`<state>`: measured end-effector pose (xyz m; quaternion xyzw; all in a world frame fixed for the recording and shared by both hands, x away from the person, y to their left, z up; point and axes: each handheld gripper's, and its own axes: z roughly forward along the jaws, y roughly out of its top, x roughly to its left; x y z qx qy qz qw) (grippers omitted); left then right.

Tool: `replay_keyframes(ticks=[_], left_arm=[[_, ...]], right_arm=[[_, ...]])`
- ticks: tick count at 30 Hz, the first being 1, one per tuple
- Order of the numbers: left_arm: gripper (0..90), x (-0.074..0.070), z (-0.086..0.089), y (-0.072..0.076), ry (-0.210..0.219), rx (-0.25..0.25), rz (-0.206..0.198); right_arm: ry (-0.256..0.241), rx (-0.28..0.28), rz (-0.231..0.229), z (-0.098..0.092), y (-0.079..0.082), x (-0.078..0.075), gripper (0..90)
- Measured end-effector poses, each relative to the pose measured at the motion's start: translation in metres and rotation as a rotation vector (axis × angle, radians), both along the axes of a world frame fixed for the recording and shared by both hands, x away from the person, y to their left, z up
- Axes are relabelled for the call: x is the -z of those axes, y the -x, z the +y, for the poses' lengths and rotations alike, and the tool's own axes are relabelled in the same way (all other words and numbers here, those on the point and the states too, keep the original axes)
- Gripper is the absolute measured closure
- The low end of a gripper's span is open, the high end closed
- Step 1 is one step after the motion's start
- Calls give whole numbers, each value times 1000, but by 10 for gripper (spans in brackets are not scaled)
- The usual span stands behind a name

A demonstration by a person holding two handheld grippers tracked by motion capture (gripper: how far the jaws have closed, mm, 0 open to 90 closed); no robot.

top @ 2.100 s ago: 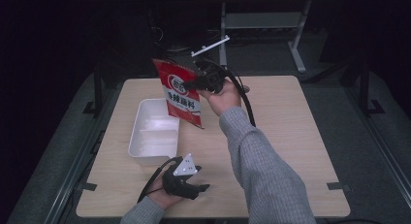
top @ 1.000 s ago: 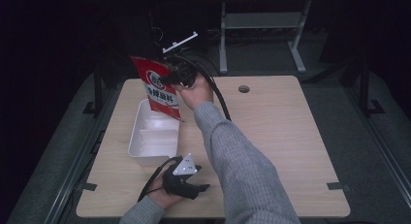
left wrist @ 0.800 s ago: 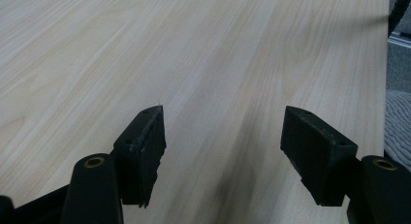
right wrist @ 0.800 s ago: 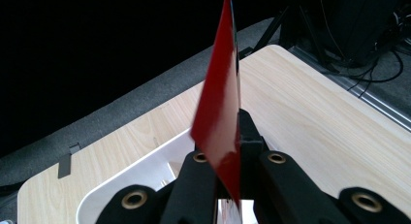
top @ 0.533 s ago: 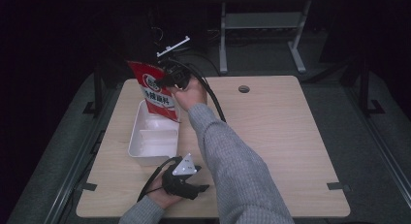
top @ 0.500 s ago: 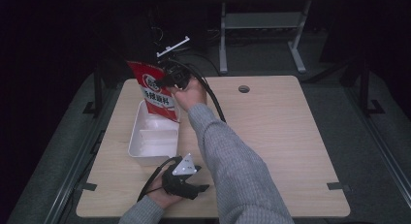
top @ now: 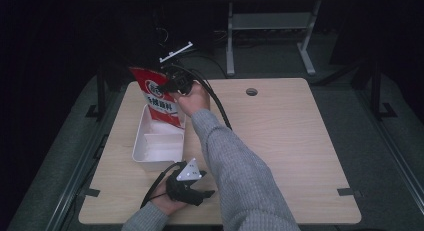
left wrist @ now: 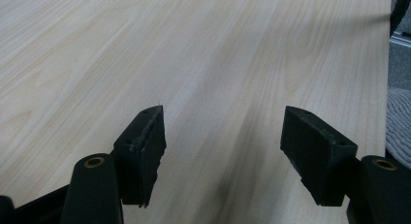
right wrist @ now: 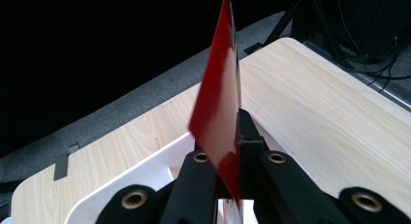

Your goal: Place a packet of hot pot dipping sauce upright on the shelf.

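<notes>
Fingers, high view: the right gripper is seen clamped on the upper part of a flat red foil pouch with white lettering; the left gripper is rested near the table's front edge, its jaw state not being readable from this view.
Pouch position, high view: it is held tilted above the far end of a white rectangular plastic tray with compartments, its lower edge appearing to dip into or just over that end; contact with the tray floor cannot be told.
Table, high view: a pale wooden tabletop is seen under everything.
Fingers, left gripper view: the two black pads are held wide apart with nothing between them, only bare wood beneath.
Fingers, right gripper view: the jaws are closed tightly on the pouch, which is seen edge-on, thin and glossy.
Tray, right gripper view: the white rim is seen just below the jaws.
Risk: the slick foil could slip through the pads if the grip is eased early.
Risk: the pouch could catch on the tray wall and tip outside, since it is held at a slant.
Risk: the light tray could be shifted, because it is not steadied by the left gripper.
</notes>
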<state>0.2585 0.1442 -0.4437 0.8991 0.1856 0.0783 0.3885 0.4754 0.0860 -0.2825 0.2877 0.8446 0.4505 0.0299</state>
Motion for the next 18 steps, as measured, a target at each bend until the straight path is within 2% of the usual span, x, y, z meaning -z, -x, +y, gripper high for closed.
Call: replay_keyframes(ticks=[9,18], left_arm=[[323,0,0,0,1,0,2],[323,0,1,0,-1,-3,3]], right_arm=[[-5,3,13,2,-3,8,890],[5,5,45,1,-8,23,885]])
